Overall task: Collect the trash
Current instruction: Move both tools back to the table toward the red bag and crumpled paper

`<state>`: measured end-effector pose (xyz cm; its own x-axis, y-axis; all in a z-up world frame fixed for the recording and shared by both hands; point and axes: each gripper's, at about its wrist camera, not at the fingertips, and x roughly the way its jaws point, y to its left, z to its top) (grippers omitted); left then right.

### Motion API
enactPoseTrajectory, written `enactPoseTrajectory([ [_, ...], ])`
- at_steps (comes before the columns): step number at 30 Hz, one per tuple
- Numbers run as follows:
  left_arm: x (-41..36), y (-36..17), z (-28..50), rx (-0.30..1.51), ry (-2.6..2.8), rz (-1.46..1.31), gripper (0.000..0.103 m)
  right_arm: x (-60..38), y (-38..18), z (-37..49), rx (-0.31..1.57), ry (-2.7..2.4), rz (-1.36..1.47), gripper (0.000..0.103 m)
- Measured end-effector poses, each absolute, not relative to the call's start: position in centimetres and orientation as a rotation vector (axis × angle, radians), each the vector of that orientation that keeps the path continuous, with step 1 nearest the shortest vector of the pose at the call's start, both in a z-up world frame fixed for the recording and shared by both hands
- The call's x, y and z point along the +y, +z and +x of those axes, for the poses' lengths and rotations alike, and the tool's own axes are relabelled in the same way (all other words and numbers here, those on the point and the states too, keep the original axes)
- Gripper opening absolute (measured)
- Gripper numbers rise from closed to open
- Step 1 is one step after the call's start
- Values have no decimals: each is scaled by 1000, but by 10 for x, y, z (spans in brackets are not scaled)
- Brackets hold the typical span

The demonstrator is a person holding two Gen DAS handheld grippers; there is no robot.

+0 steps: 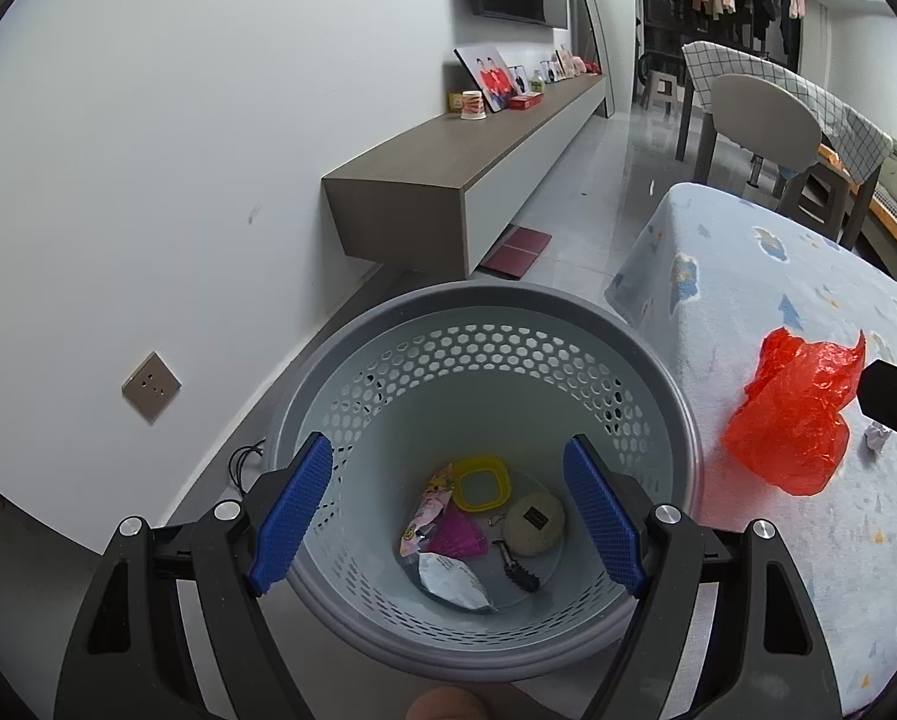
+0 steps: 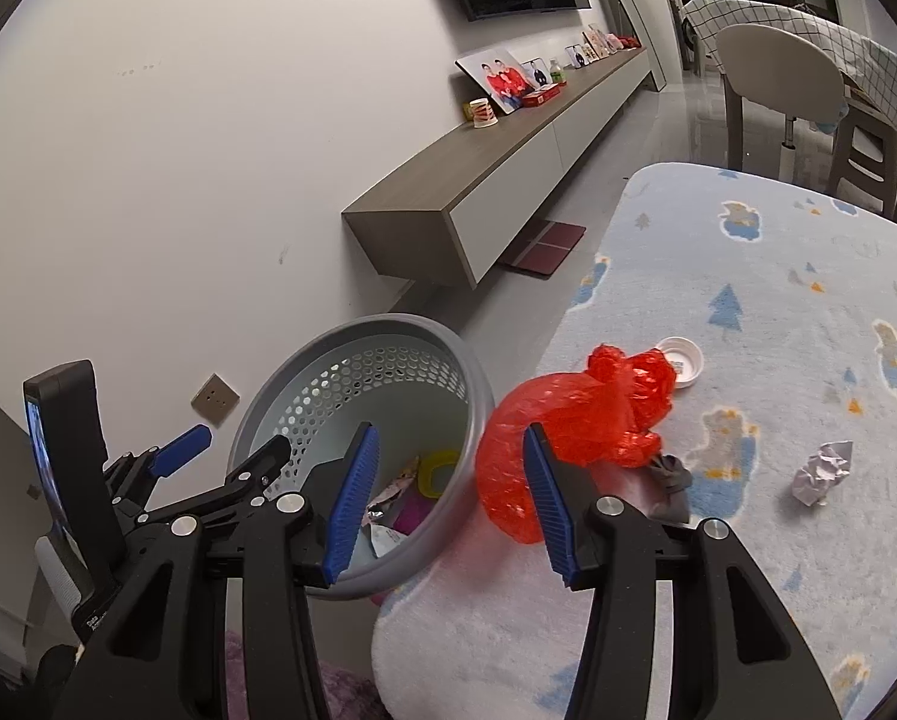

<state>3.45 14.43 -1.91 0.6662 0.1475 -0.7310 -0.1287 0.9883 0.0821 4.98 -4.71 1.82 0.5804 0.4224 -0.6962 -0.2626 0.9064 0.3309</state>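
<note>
Bin (image 1: 484, 324) sits under the left gripper (image 1: 448, 510), whose jaws stand wide apart over its mouth, holding nothing; wrappers (image 1: 448, 582) and a yellow lid (image 1: 481, 483) lie at its bottom. Right of it, on the counter (image 2: 748, 276), the red bag (image 2: 574, 420) lies just beyond the right gripper (image 2: 448, 498); those jaws are apart too and empty, the right pad against the bag's near edge.

You have the basket (image 1: 490, 324) standing on the floor just left of the counter (image 2: 748, 276), with a pile of trash (image 1: 478, 534) in its bottom, while on the counter the plastic bag (image 2: 574, 420) lies nearest the basket, the cap (image 2: 685, 360) behind it and the crumpled foil (image 2: 820, 471) to its right.
</note>
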Motion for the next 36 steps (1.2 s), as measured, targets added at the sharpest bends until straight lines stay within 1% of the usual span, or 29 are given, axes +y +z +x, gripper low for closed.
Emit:
enactPoseTrajectory([
  [2, 139, -19, 35, 825, 150, 28, 78, -53, 20, 47, 859, 396, 201, 48],
  [6, 129, -18, 34, 816, 139, 42, 78, -66, 22, 40, 847, 379, 204, 52],
  [32, 72, -8, 33, 771, 32, 35, 78, -169, 3, 20, 856, 202, 263, 54],
  [36, 63, -8, 32, 767, 12, 39, 78, -180, -2, 20, 864, 177, 260, 55],
])
